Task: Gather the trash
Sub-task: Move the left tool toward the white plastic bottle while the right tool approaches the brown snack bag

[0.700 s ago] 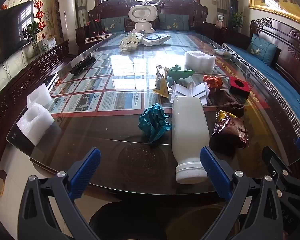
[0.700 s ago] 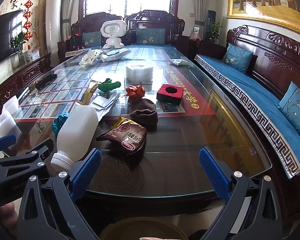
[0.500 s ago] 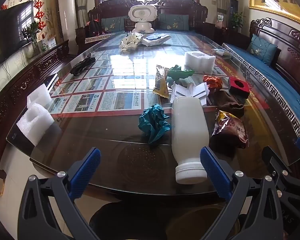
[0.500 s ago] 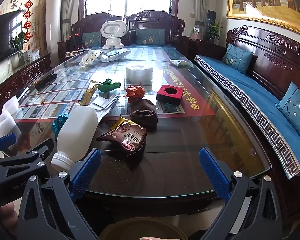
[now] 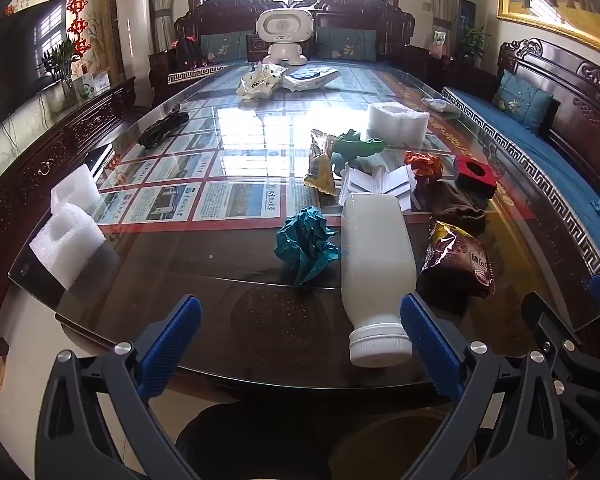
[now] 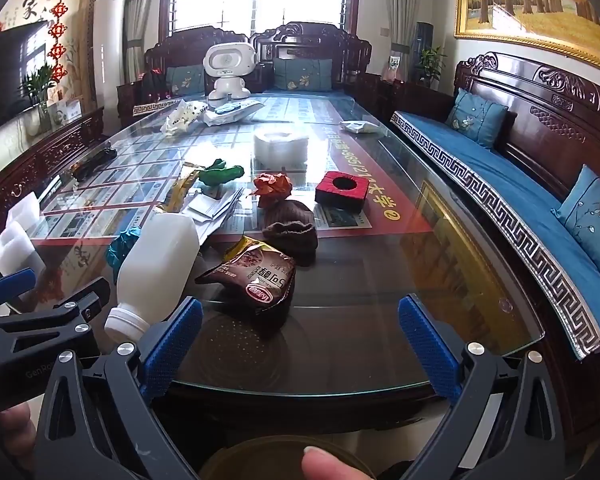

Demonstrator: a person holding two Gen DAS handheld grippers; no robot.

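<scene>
bottle (image 5: 376,268) just beside right-hand fingers (image 5: 430,344)

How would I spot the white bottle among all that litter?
Start at the near edge of the long glass table. The white bottle lies on its side there, cap toward the edge, between a crumpled teal paper ball and a brown snack bag. It is the only smooth, rigid piece.

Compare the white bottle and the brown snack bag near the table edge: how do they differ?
The white bottle is rigid, smooth and plain, lying on its side with its cap towards the table's near edge; the brown snack bag is soft, crumpled and printed. The bottle is longer, and its cap end lies nearer that edge than the bag does. Both rest on the glass table, side by side, neither gripped.
</scene>
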